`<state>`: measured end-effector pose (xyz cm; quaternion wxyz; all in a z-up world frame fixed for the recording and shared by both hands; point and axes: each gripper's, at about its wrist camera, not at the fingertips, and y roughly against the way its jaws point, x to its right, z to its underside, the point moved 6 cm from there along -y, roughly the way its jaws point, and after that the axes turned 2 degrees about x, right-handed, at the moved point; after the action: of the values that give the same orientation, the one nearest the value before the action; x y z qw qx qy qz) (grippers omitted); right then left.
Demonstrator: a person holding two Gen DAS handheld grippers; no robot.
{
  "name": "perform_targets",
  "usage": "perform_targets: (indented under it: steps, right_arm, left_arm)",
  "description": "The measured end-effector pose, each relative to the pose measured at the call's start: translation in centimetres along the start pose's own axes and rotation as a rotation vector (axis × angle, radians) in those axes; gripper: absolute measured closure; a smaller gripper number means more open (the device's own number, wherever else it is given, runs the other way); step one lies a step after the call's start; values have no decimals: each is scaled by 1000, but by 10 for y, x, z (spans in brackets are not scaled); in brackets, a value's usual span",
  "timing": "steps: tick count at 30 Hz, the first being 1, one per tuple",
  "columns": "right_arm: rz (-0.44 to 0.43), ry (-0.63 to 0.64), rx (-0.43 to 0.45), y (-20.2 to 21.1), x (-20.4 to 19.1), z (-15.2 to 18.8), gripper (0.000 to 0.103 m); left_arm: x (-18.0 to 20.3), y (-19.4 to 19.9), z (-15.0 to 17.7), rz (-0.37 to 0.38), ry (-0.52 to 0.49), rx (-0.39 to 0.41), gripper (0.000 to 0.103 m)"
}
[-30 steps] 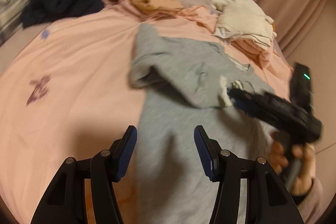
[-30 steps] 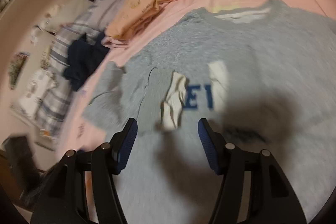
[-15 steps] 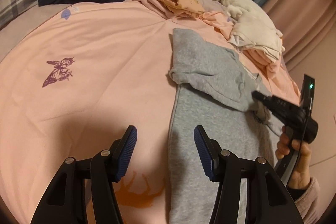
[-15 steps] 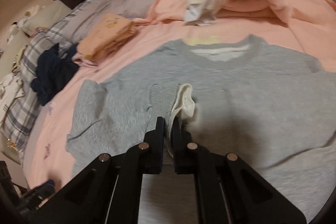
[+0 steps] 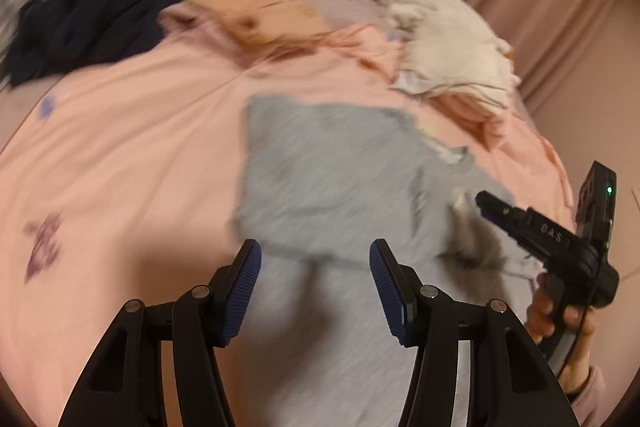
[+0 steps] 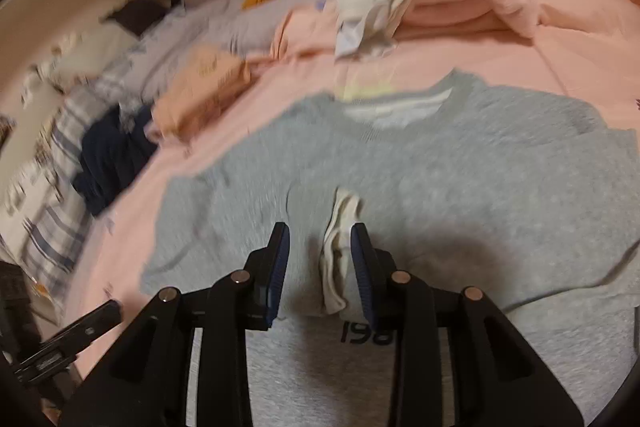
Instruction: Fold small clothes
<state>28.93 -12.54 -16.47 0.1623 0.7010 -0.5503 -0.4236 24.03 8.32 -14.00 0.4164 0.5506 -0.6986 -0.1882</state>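
Fingers of the right gripper (image 6: 320, 263) have just been opening, with the white cuff (image 6: 338, 247) loose between them, apparently released so the sleeve stays folded across the grey sweatshirt (image 6: 460, 163), which lies flat on the pink bedspread (image 5: 120, 147). Half a second earlier they were clamped together at that cuff. Left gripper (image 5: 316, 287) hangs half open and empty over the sweatshirt's left edge, having drifted sideways.

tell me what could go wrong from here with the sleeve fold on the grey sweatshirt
1. The right gripper has just been opening with the pale cuff loose between its jaws, so the folded sleeve could spring back across the grey sweatshirt.
2. The left gripper hangs open over the hem, pinning nothing, so the body might shift.
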Motion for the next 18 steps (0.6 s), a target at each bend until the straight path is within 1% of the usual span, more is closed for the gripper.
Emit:
perform_targets:
  steps: [2, 4, 6, 8, 10, 11, 12, 13, 16, 18]
  right_arm:
    - [-36, -4, 2, 7, 3, -3, 71]
    - [-67, 22, -11, 7, -1, 0, 78]
    - [-82, 58, -21, 4, -7, 3, 84]
    - [-100, 84, -34, -3, -13, 6, 85]
    - [-86, 104, -65, -17, -14, 10, 86]
    - [-62, 104, -82, -25, -10, 11, 86]
    - [-35, 105, -99, -33, -6, 11, 88]
    - [-18, 104, -120, -40, -1, 13, 93]
    - [-39, 70, -131, -47, 7, 13, 95]
    - [-61, 41, -130, -42, 9, 11, 92]
  left_arm:
    - [13, -15, -8, -7, -48, -7, 48]
    - [21, -31, -10, -13, -83, -20, 48]
    - [24, -47, -10, -25, -108, -47, 48]
    - [20, -61, -10, -45, -109, -70, 48]
    - [12, -71, -6, -74, -102, -95, 48]
    - [5, -76, -4, -88, -98, -104, 49]
    - [4, -77, -2, -86, -97, -106, 50]
    - [2, -78, -2, -80, -99, -106, 51]
    - [0, -76, -1, -80, -106, -102, 52]
    - [1, -72, -1, -87, -96, -101, 52]
